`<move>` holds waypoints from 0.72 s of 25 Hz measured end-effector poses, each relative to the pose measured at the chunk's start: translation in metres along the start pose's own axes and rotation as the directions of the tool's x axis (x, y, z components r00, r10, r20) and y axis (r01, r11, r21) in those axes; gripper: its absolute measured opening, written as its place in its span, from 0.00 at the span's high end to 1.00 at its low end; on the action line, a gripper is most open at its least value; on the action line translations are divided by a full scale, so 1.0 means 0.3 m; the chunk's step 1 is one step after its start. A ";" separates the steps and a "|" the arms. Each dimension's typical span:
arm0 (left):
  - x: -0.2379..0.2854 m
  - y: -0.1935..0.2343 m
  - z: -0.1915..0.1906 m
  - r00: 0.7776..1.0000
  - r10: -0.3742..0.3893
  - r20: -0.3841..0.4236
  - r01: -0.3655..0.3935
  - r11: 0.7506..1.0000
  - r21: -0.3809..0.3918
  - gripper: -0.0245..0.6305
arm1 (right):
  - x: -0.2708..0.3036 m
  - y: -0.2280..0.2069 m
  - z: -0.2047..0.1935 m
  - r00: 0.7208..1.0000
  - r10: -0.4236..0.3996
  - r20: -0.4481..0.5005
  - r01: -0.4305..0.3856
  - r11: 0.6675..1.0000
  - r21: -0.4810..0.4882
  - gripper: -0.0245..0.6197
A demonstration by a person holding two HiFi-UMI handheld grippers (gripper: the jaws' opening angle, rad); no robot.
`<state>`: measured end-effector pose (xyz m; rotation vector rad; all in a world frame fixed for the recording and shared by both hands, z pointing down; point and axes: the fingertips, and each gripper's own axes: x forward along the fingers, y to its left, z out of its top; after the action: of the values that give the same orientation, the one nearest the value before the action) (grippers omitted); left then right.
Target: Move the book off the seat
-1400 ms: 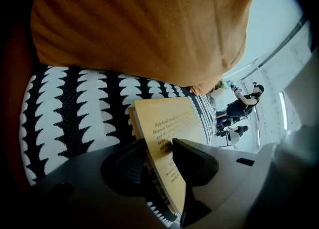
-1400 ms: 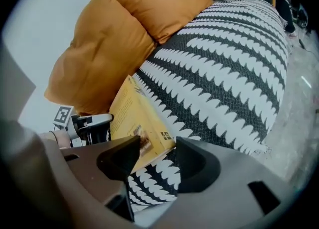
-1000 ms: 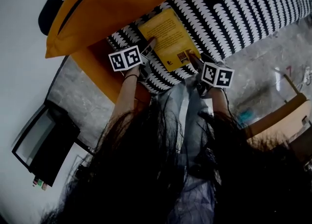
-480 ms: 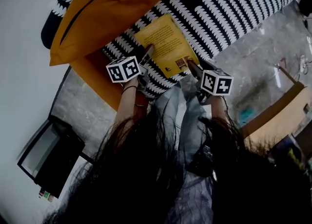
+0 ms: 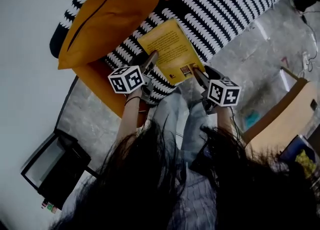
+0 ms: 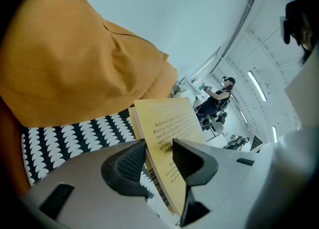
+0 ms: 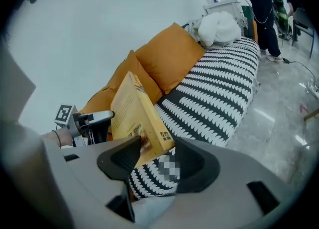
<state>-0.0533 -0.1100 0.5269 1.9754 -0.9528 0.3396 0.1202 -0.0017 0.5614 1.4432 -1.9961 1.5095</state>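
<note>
the yellow book (image 5: 169, 49) sat near the middle of the head view, lifted and tilted on edge above the seat (image 5: 235, 4), held from two sides. the left gripper (image 5: 150, 58) was clamped on its left edge, pads pressed on cover and pages in the left gripper view (image 6: 159, 153). the right gripper (image 5: 198, 72) gripped the lower right corner, which lay between its jaws in the right gripper view (image 7: 157, 161).

the seat was a sofa in black-and-white stripes of scallops, with an orange cushion (image 5: 112, 16) at upper left. a grey stone-look floor (image 5: 250, 54) ran down the right, a cardboard box (image 5: 287, 116) lay at the right edge, and a pale wall (image 5: 25, 49) filled the left.

against a second earlier, both grips stayed on the same spots, and both marker cubes sat lower in the frame.
</note>
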 end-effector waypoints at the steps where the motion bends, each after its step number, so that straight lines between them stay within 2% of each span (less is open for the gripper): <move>1: 0.001 -0.028 0.003 1.000 -0.004 0.003 0.004 1.000 0.005 0.71 | -0.025 -0.007 0.008 1.000 -0.001 0.011 0.001 1.000 -0.003 0.61; 4: -0.016 -0.062 0.018 1.000 -0.023 0.010 0.023 1.000 0.005 0.71 | -0.062 0.006 0.026 0.999 -0.005 0.033 0.006 1.000 -0.018 0.61; 8: -0.070 0.003 0.059 0.998 -0.059 -0.005 0.059 0.998 0.001 0.72 | -0.028 0.096 0.020 0.999 -0.028 0.025 0.029 0.999 -0.021 0.61; 12: -0.106 -0.107 0.076 0.996 -0.085 -0.013 0.085 0.996 0.015 0.72 | -0.148 0.116 0.031 0.998 -0.041 0.050 0.041 0.999 -0.003 0.61; 18: -0.132 -0.192 0.147 0.987 -0.162 -0.015 0.163 0.984 0.072 0.72 | -0.230 0.160 0.077 0.992 -0.072 0.108 0.073 0.997 -0.007 0.61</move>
<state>-0.0429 -0.1087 0.4449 2.1014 -0.7771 0.2947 0.1222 0.0153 0.4760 1.6067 -1.9852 1.4173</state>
